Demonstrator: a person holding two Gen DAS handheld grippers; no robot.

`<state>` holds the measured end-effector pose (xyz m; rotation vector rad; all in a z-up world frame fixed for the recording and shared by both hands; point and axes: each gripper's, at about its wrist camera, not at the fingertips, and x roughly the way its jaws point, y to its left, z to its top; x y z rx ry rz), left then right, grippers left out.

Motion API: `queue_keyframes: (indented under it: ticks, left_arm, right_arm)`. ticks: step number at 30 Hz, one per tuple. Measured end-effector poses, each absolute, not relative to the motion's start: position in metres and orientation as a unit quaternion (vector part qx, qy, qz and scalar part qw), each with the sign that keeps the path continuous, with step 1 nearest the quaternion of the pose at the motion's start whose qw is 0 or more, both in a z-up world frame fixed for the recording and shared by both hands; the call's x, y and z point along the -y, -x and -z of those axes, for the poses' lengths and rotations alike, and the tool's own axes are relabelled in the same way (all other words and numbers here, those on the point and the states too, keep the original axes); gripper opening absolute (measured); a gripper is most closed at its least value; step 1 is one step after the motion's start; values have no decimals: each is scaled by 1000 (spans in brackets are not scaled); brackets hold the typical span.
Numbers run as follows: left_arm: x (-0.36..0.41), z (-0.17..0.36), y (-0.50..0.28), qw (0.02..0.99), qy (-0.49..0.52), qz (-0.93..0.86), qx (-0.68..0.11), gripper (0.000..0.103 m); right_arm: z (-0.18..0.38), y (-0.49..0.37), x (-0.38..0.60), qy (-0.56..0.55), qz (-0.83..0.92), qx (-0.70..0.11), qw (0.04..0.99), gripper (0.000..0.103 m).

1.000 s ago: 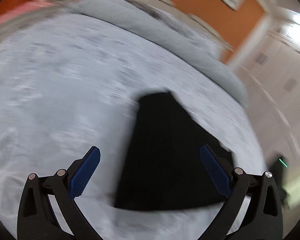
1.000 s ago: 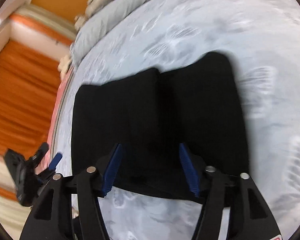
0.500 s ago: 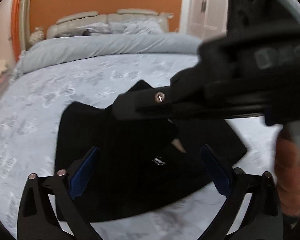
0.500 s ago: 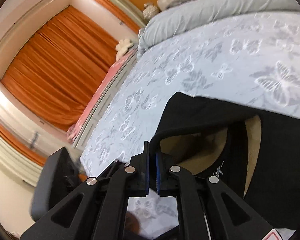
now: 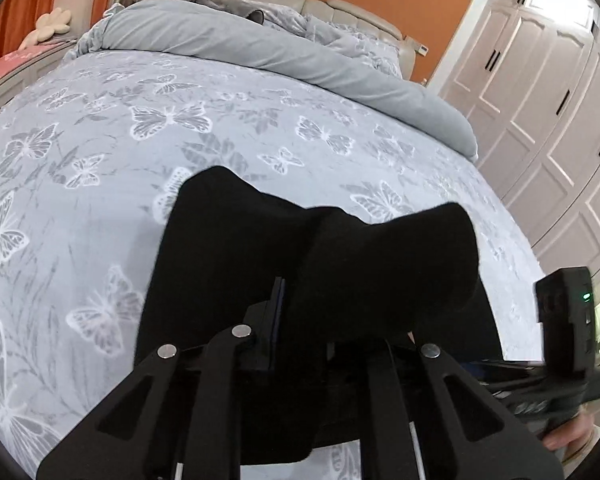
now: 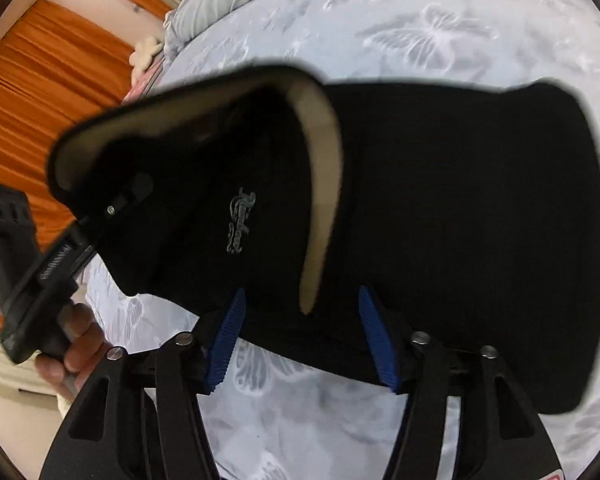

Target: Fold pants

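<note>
While the left gripper (image 5: 278, 300), just clamped on the waistband, lifts that end of the pants (image 6: 440, 220) off the bed (image 5: 100, 140), the right gripper (image 6: 300, 332), jaws reopened, hovers nearest their folded edge.

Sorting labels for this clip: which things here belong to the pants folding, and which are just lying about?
Belongs to the job:
- black pants
- left gripper, jaws just closed on a lifted fold of the pants
- right gripper, jaws just reopened, pads not pressing
- bed cover, the work surface

Just lying about:
- rolled duvet
- flower plush
- wardrobe
</note>
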<state>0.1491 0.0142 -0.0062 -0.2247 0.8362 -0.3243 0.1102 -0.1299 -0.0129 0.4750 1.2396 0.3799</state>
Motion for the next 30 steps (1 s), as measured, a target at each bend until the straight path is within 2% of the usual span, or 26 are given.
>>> queue_keyframes:
  ticks: [1,2,3,7,8,10,11,12,13,15,17,18,19,21,26,30]
  left_arm:
    - [-11,7,-147,895,103,159,-404,13]
    - [-8,7,-146,895,98,162,-404,13]
    - [-5,6,-144,895,94,165,-403,13]
    - [2,-16,-127,902,95,218,-359,13]
    - [5,-21,-121,902,97,239,-347,16]
    - [19,-27,-108,887,95,295,-342,41]
    - [28,-26,-104,880,90,312,-346,75]
    - [33,-24,-101,880,86,313,-347,89]
    - [38,-20,-97,883,84,310,-343,88]
    - [44,-18,-96,868,89,334,-356,88]
    - [34,-23,-99,860,122,348,-354,90]
    - [25,-27,-99,862,140,342,-347,94]
    - [16,-28,-100,865,153,333,-342,95]
    - [-6,-31,-102,883,175,281,-333,95]
    - [-48,-27,-109,914,191,137,-331,95]
    - [-66,-19,-119,908,214,95,-348,95]
  right_arm:
    - [13,-112,122,-206,-183,-564,778,24]
    - [11,-113,117,-201,-190,-563,779,19]
    - [8,-114,115,-204,-195,-554,784,8]
    - [-55,-98,127,-229,-224,-457,830,8]
    - [-74,-88,137,-235,-232,-430,840,8]
    - [-87,-74,157,-231,-223,-408,855,8]
    - [-82,-68,174,-217,-189,-413,864,8]
    - [-69,-68,186,-203,-155,-434,864,11]
    - [-46,-71,198,-195,-121,-473,850,16]
    - [6,-77,221,-212,-71,-558,799,18]
    - [19,-76,235,-256,-94,-555,786,18]
    - [11,-74,241,-270,-106,-546,786,24]
    - [4,-71,247,-283,-106,-534,790,40]
    - [-9,-62,256,-314,-108,-493,804,65]
    - [-3,-86,252,-377,-157,-475,779,66]
    - [11,-99,231,-339,-128,-513,778,72]
